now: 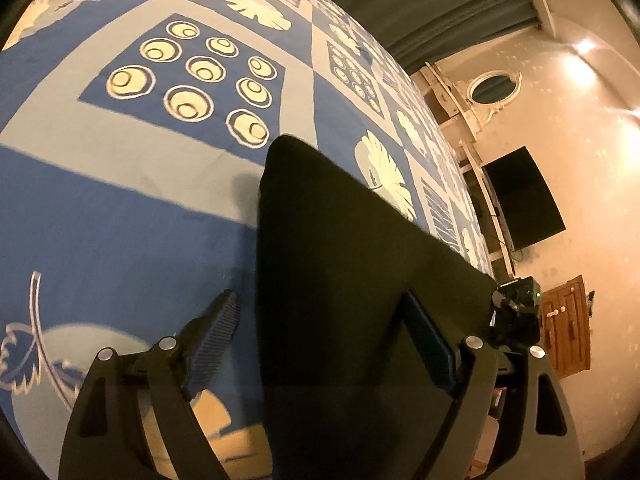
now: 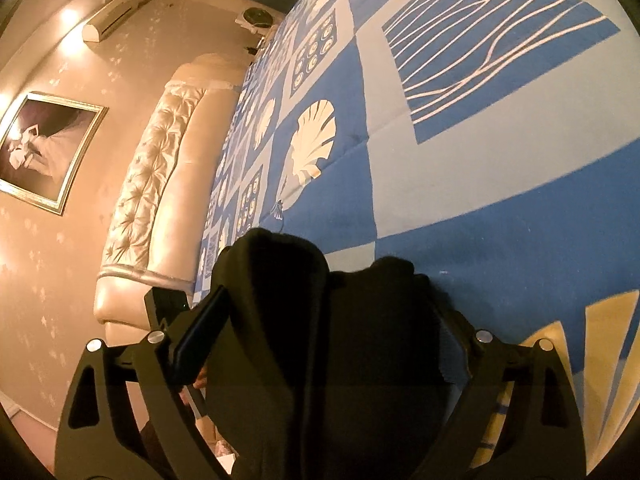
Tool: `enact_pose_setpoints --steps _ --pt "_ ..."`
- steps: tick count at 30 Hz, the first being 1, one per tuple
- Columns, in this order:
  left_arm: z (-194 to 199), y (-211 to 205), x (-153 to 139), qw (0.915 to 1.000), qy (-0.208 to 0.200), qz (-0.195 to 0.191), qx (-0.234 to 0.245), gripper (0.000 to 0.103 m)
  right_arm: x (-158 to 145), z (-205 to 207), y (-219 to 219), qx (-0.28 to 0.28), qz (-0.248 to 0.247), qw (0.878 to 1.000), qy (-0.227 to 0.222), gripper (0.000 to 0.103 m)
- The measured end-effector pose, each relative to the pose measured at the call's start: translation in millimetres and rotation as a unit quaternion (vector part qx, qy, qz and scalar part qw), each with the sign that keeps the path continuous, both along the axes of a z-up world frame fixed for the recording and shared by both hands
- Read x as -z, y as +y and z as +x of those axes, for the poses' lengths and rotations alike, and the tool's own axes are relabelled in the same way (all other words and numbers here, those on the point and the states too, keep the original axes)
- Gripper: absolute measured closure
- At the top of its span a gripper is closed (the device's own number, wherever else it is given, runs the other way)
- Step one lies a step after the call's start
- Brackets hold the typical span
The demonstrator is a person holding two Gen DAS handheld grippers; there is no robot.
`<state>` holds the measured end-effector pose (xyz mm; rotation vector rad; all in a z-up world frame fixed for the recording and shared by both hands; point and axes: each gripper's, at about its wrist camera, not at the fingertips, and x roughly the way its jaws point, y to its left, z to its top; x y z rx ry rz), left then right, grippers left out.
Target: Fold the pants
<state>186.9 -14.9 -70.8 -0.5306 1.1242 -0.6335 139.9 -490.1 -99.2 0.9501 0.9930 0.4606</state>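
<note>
Lying btwn open left claw [image 1: 320, 340]: pants [image 1: 340, 240].

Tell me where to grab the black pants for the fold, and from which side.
Grip the black pants at the edges that lie between each pair of open fingers: left gripper on the flat, straight side, right gripper on the bunched end. Come in low from the near side; the cloth lies flat on the blue bedspread.

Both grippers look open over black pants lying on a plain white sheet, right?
Not quite: the sheet isn't plain white. It's blue with pale patterned squares, shells and circles, as the left wrist view shows. The rest holds: the pants are black, and the left gripper and right gripper both stand with jaws open.
</note>
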Motion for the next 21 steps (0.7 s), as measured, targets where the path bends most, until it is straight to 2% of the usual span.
enact_pose_setpoints --steps 1,3,6,8,9,10,15,21 --pt "4 0 0 1.0000 0.002 -0.003 0.002 0.020 0 0 1 -0.004 -0.003 1.000 0.000 0.017" --pt "8 0 1 0.9999 0.006 -0.011 0.005 0.020 2 1 0 -0.006 -0.018 1.000 0.007 0.034" --pt "14 1 2 0.9994 0.014 -0.032 0.001 0.020 8 1 -3 -0.005 -0.016 1.000 0.008 0.044" --pt "17 1 0 0.9992 0.008 -0.038 -0.008 0.028 9 0 -4 -0.004 -0.014 1.000 0.007 0.047" --pt "18 0 0 0.9994 0.006 -0.034 -0.008 0.044 10 -1 -4 -0.004 -0.015 1.000 0.006 0.048" --pt "19 -2 0 0.9998 0.007 -0.015 -0.010 0.054 10 -1 -4 -0.005 -0.015 1.000 0.005 0.049" --pt "18 -5 0 0.9999 -0.009 0.013 -0.001 0.066 13 -3 -7 -0.004 -0.011 1.000 -0.003 0.059" --pt "16 -10 -3 0.9988 -0.023 0.042 -0.008 0.069 13 -3 -6 0.002 -0.006 1.000 -0.013 0.062"
